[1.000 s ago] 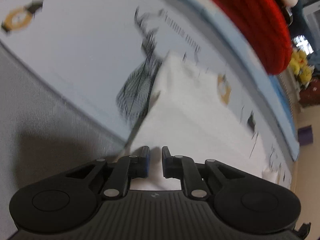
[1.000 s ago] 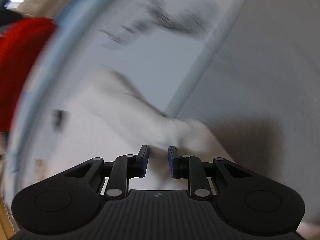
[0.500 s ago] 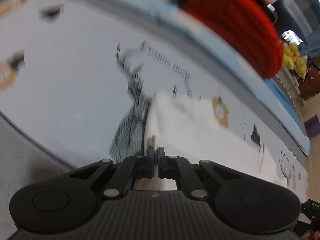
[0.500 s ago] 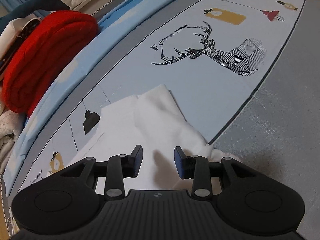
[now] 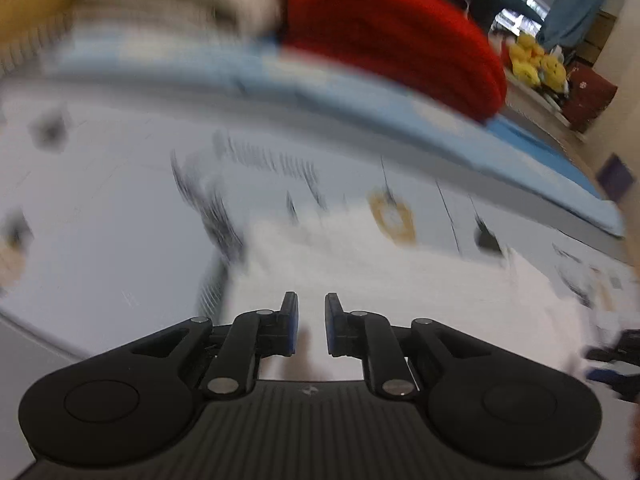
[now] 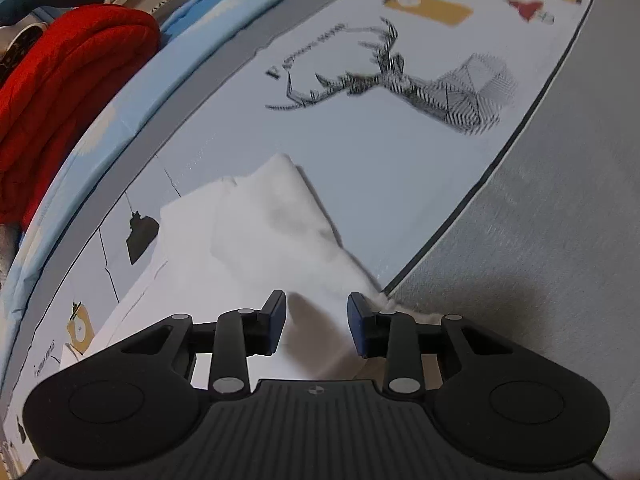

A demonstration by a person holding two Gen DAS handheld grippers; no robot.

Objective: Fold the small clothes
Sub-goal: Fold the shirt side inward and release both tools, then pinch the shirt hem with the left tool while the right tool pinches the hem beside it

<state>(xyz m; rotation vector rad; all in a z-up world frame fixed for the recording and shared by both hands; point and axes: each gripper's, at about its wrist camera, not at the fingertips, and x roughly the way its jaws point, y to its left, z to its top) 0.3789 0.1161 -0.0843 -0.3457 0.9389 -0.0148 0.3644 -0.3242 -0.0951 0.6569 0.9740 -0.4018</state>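
Jaws of the left gripper (image 5: 311,323) stand a little apart with nothing between them, blue pads facing each other over the white cloth garment (image 5: 360,280). Jaws of the right gripper (image 6: 316,326) stand wider apart, also holding nothing, above the same white cloth garment (image 6: 256,248).

Ahead of the right jaws a folded flap of the garment lies on top of its lower layer and narrows to a point. Just right of the right jaws, the garment's edge reaches the dark line where the pale printed sheet (image 6: 360,152) meets the plain grey surface (image 6: 540,220). Further ahead of the right jaws the sheet shows a black line-drawn stag (image 6: 404,84).

The left view is blurred. Far ahead of the left jaws, past a light blue strip (image 5: 360,92), lies a red knitted bundle (image 5: 392,32); far left of the right jaws the same red knitted bundle (image 6: 60,80) shows.
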